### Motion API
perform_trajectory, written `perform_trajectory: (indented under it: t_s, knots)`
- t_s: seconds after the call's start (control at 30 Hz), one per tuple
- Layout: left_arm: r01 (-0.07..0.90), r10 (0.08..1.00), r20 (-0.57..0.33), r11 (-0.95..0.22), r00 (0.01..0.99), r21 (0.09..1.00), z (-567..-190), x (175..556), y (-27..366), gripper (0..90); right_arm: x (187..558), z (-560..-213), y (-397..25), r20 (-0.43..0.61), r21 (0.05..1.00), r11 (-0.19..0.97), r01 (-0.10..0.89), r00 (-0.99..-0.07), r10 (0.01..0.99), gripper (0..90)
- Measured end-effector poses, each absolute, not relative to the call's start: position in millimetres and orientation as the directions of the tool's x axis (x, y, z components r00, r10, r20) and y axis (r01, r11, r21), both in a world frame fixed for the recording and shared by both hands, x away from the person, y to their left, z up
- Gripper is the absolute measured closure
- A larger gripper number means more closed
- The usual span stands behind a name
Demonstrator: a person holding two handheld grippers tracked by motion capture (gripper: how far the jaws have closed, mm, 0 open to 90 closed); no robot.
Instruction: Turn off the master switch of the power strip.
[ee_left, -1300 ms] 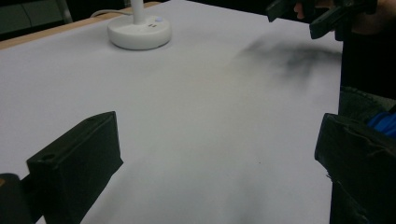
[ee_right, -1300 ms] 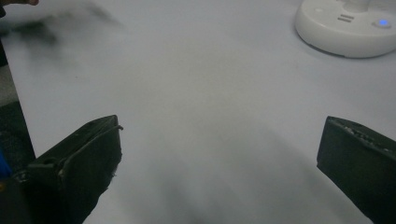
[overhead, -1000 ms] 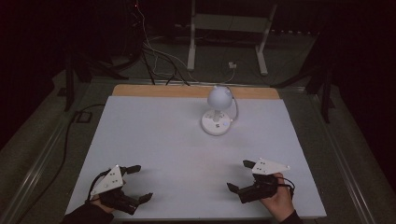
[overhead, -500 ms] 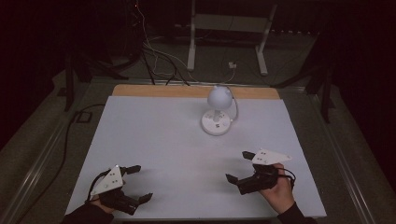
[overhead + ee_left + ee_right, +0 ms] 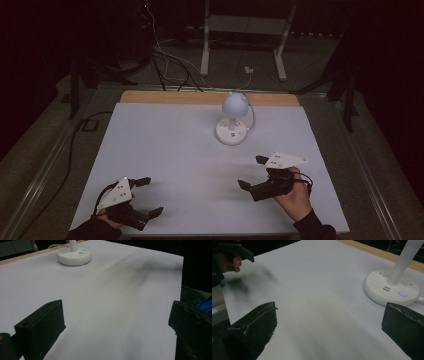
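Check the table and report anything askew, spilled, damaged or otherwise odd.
Nothing stands out. The white desk lamp stands upright on its round base near the far edge of the white table, its cord trailing off behind. No spill or damage shows. The left gripper and right gripper are open, holding nothing.

Black two-jaw left gripper [image 5: 145,196] and right gripper [image 5: 252,173], blocky matte jaws, grey three-cornered top plates, thin black trailing cables. Dark sleeves [image 5: 316,231] at both wrists.

Only the white desk lamp [image 5: 233,121] near the table's [image 5: 165,145] far edge stands in the way.
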State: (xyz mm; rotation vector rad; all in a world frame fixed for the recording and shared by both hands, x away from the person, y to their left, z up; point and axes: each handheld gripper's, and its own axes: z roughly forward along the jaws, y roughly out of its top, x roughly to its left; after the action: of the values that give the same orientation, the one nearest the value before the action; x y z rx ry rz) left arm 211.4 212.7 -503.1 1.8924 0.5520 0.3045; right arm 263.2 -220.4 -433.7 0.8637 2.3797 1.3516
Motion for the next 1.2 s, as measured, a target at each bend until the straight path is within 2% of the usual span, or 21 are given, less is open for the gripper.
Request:
perform_trajectory:
  t_s: [0.63, 1.2]
  knots:
    - [0.231, 0.509, -0.046, -0.307, 0.860, 0.923, -503.2, 210.9, 212.6, 0.9, 283.7, -412.4, -218.8, 0.029, 0.863, 0.372, 0.343, -0.768, 0.640, 0.0]
    - [0.230, 0.508, -0.045, -0.308, 0.860, 0.923, -502.9, 210.3, 212.3, 0.9, 307.9, -411.0, -211.0, 0.032, 0.858, 0.359, 0.366, -0.737, 0.675, 0.0]
